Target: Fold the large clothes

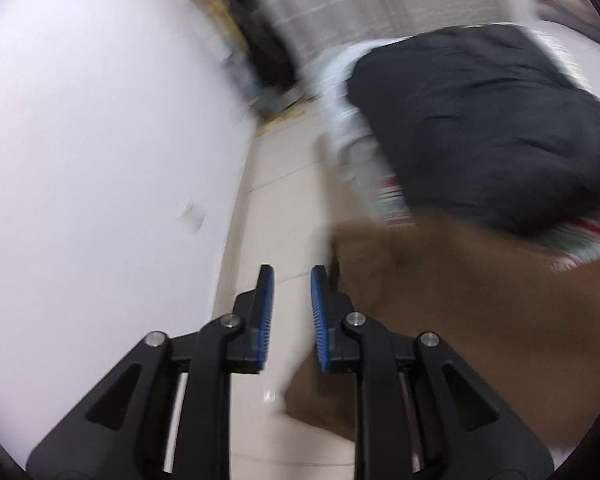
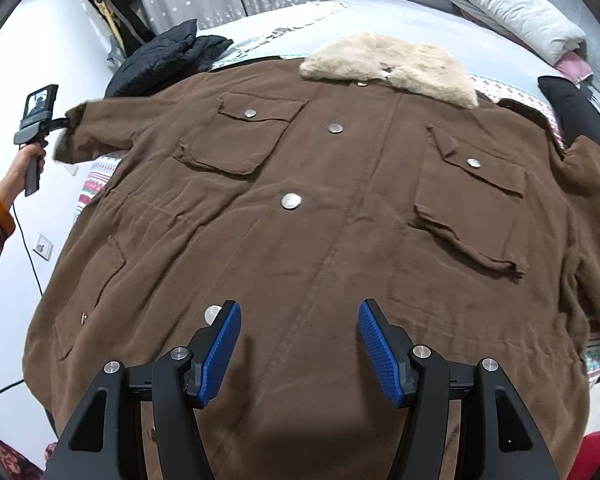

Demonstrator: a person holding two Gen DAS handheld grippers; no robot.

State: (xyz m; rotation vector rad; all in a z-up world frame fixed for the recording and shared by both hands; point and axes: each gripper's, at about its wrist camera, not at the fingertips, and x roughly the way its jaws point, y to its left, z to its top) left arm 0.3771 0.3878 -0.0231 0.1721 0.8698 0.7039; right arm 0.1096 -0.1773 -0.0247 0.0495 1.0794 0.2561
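A large brown jacket (image 2: 300, 220) with a beige fur collar (image 2: 392, 66) lies spread front-up on the bed, buttons closed. My right gripper (image 2: 300, 312) is open and empty, hovering over the jacket's lower front. My left gripper (image 1: 292, 280) has a narrow gap between its pads with nothing between them; the brown sleeve (image 1: 440, 300) lies just to its right. In the right wrist view the left gripper (image 2: 66, 126) sits at the end of the left sleeve (image 2: 96, 132), touching the cuff. The left wrist view is motion-blurred.
A black puffer jacket (image 2: 168, 56) lies at the bed's far left corner, also in the left wrist view (image 1: 492, 120). Folded bedding and pillows (image 2: 500, 4) are at the far right. A black garment (image 2: 576, 116) lies at the right. A white wall (image 1: 100, 160) and tiled floor are on the left.
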